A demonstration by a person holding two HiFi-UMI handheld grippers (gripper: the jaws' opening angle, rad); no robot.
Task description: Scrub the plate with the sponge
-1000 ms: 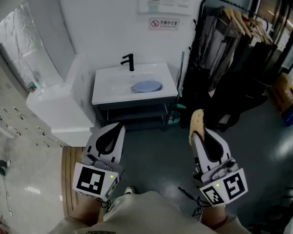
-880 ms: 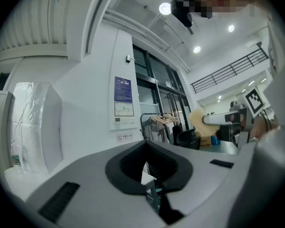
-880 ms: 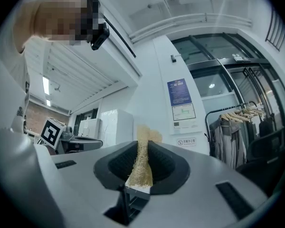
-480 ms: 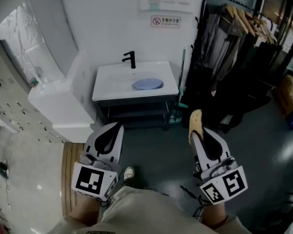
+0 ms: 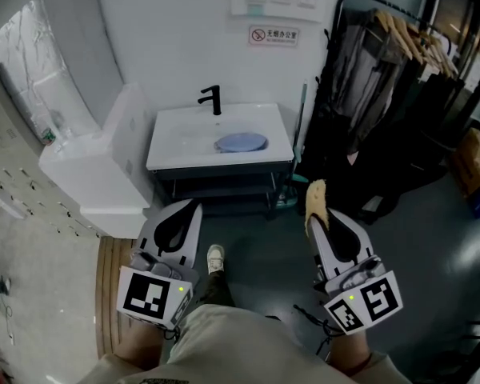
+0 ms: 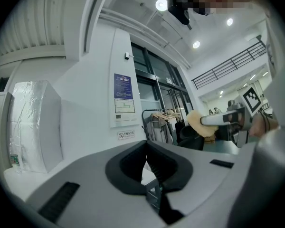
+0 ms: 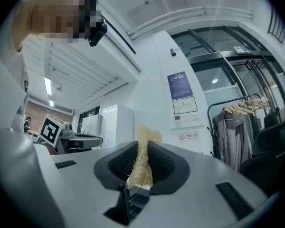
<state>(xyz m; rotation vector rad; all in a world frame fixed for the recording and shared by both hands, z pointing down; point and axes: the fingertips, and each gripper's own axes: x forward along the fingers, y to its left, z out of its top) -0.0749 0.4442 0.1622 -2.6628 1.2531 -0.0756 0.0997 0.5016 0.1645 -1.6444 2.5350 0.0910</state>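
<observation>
A pale blue plate (image 5: 241, 142) lies in the white sink (image 5: 176, 134) against the far wall, below a black tap (image 5: 212, 99). My right gripper (image 5: 318, 216) is held low, well short of the sink, shut on a tan fibrous sponge (image 5: 314, 198) that sticks out past its tips. In the right gripper view the sponge (image 7: 141, 161) stands squeezed flat between the jaws. My left gripper (image 5: 187, 214) is beside it at the left, shut with nothing in it. In the left gripper view the jaws meet, and the sponge (image 6: 201, 123) shows at the right.
A white appliance (image 5: 104, 166) stands left of the sink. A black clothes rack (image 5: 392, 62) with hanging garments fills the right. A shoe (image 5: 215, 258) of the person shows on the dark floor between the grippers. Signs (image 5: 273, 35) hang on the wall above the sink.
The view has shifted slightly toward the sink as the person steps forward; a shoe has come into view between the grippers. Both grippers keep their pose and grip.
</observation>
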